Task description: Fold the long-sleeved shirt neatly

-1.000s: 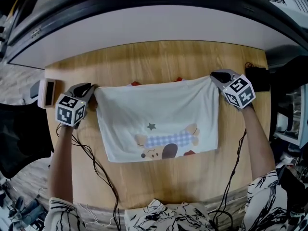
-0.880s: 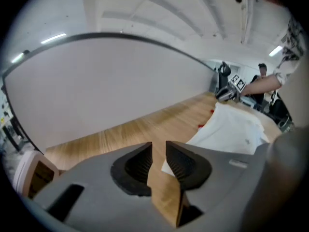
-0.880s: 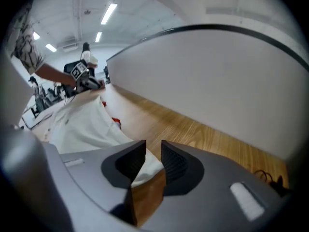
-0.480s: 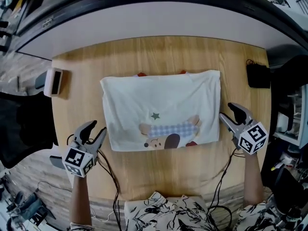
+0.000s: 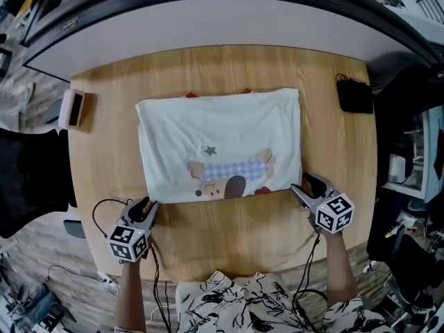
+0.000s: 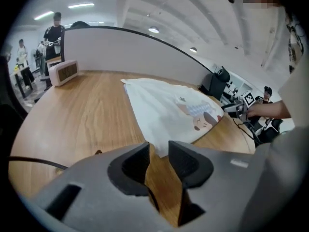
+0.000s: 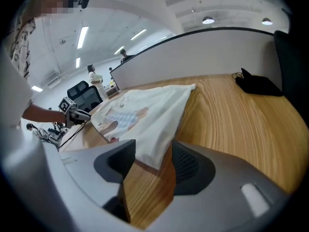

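Observation:
The shirt is white with a cartoon dog print and lies folded into a flat rectangle in the middle of the wooden table. My left gripper hovers just off the shirt's near left corner. Its jaws are narrowly apart and closing, with nothing between them in the left gripper view, where the shirt starts just past the tips. My right gripper is at the near right corner. Its jaws are opening, and the shirt's corner lies between them without being pressed.
A small white clock stands at the table's left edge. A black pouch lies at the far right corner. Cables trail from both grippers toward the person. A curved white partition closes the table's far side.
Both grippers have let go of the shirt's far corners and pulled back to its near corners, with the jaws now parted. The shirt stays flat on the table.

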